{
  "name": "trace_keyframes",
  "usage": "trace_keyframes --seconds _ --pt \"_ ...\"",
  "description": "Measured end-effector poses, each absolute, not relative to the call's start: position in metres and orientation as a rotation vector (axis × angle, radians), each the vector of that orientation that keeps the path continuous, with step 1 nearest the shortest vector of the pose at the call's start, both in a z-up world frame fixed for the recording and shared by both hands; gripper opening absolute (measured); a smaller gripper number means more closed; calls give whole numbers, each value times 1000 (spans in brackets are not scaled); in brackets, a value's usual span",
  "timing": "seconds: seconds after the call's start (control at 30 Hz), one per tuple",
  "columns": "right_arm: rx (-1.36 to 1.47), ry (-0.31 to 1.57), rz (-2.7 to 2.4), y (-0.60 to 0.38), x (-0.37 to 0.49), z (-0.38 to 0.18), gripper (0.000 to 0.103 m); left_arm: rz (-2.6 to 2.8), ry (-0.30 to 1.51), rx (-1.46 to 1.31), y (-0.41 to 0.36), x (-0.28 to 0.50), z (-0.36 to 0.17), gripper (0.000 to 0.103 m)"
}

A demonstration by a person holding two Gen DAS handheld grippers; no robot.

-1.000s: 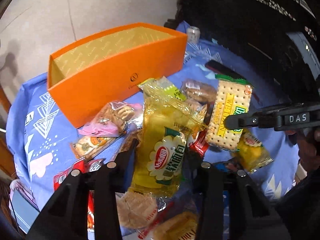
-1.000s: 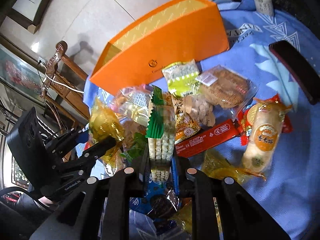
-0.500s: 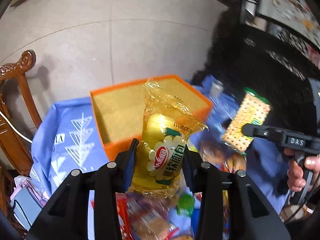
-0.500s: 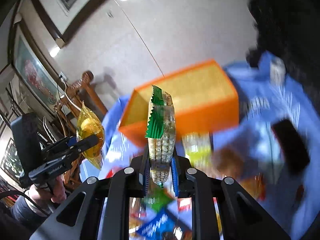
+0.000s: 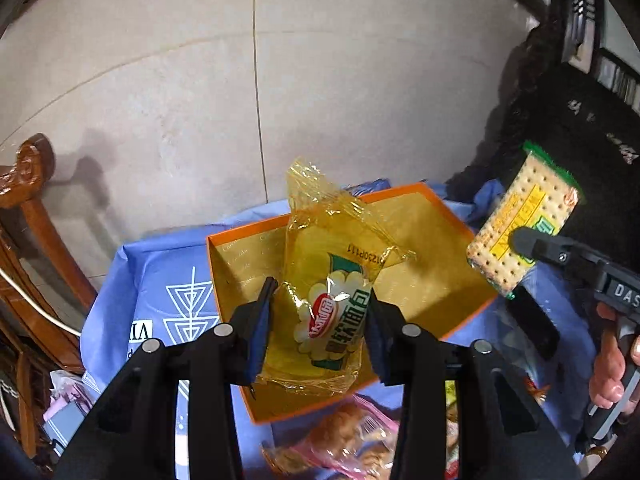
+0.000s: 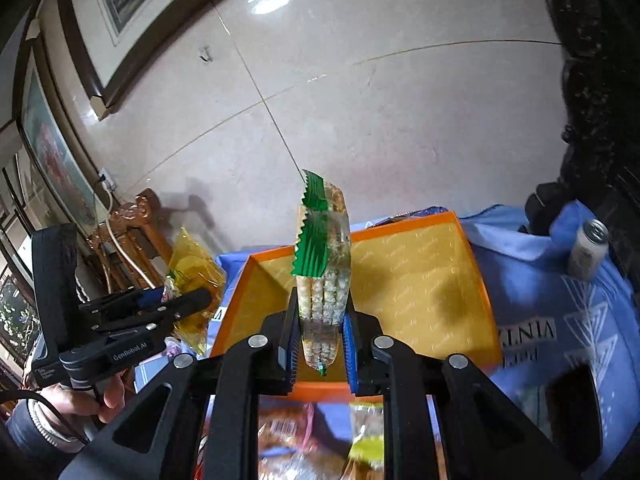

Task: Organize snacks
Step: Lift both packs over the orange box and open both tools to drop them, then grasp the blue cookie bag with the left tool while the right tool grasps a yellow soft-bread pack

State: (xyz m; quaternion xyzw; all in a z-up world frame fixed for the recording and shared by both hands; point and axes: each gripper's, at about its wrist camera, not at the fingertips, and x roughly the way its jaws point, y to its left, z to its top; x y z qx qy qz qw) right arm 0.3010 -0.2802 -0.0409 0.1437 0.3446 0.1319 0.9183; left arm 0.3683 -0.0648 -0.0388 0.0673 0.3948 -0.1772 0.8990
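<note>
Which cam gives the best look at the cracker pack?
Left wrist. There the cracker pack faces the lens flat-on, with its label and green end visible, clamped in the right gripper. The right wrist view shows the same pack only edge-on between that gripper's pads, above the orange box.

The yellow snack packet [image 5: 328, 312] carries the printed code "0123OP11", seen upside down, above a red oval logo and large Chinese characters too distorted to read. The right gripper's body [image 5: 624, 292] shows "DAS". The left gripper's body [image 6: 128, 354] reads "GenRobot.AI". The blue tablecloth [image 6: 532, 332] bears dark letters "ZINIA" at the right. The cracker pack [image 5: 520, 232] has a yellow label, illegible.
</note>
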Motion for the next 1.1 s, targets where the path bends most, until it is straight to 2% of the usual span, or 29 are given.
trace_keyframes --seconds 0.03,0.07,0.1,0.13,0.3,0.57,0.77,1.1 --pt "295 739 269 -278 313 -45 22 -356 826 143 -67 375 -42 50" --pt "299 759 265 -277 318 -49 50 -326 834 148 -69 382 -44 79" --pt "301 776 238 -278 323 -52 65 -280 833 151 -69 385 -45 99" --pt "307 774 215 -279 322 -52 77 -243 824 148 -68 386 -43 99" --pt "326 734 222 -280 298 -48 77 -272 790 70 -52 365 -31 99" --pt "312 789 239 -280 232 -58 77 -297 833 37 -31 303 -46 99" --pt "295 877 188 -288 163 -86 77 -318 868 31 -24 240 -71 99" --pt "402 1067 14 -295 78 -167 77 -342 940 3 -7 168 -100 99"
